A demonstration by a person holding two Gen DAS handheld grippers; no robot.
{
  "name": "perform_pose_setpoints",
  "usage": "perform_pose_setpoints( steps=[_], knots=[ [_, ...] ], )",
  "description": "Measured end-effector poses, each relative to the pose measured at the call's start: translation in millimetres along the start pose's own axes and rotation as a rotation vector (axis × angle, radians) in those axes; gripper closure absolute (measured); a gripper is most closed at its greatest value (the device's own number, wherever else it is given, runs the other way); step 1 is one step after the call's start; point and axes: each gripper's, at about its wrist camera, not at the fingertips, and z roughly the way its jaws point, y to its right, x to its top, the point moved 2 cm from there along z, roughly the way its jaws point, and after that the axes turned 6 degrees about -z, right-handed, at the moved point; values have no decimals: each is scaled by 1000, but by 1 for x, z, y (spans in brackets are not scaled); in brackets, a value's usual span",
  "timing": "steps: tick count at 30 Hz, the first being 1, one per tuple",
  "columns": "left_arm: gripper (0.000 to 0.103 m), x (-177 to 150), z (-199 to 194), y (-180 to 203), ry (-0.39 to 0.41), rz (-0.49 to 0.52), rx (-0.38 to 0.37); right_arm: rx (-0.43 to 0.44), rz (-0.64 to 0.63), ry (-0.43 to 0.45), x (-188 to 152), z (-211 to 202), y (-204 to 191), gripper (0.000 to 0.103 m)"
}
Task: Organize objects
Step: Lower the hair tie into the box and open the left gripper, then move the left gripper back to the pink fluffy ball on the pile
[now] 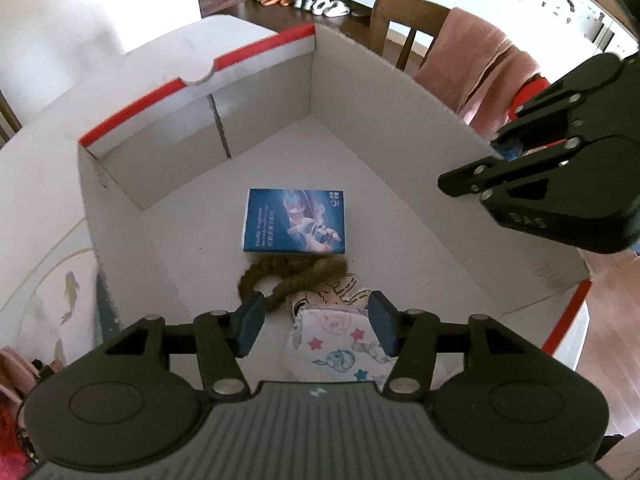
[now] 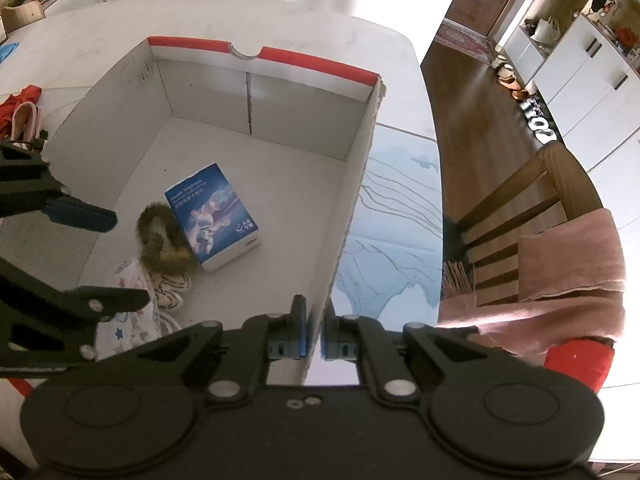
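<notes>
A white table is set on dark wood floor. A wooden chair is draped with pink cloth. White cabinets are seen behind, shoes lined below.

Left gripper body hiding lower part of patterned pouch; brown fuzzy loop covering blue packet corner; packet print too small for reading.
</notes>
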Motion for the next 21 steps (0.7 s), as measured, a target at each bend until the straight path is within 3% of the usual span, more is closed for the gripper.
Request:
perform_pose_setpoints(
  steps=[11,13,21],
  knots=[
    [47,-12,-63,-12,111,-78,-60,3,3,-2,-1,0,-1,98],
    [43,-17,-74,-18,131,-100,-66,3,3,-2,-1,0,-1,98],
    [34,-48,-105,-61,174,-228,-13,10,2,-8,-3,0,0,98]
  ],
)
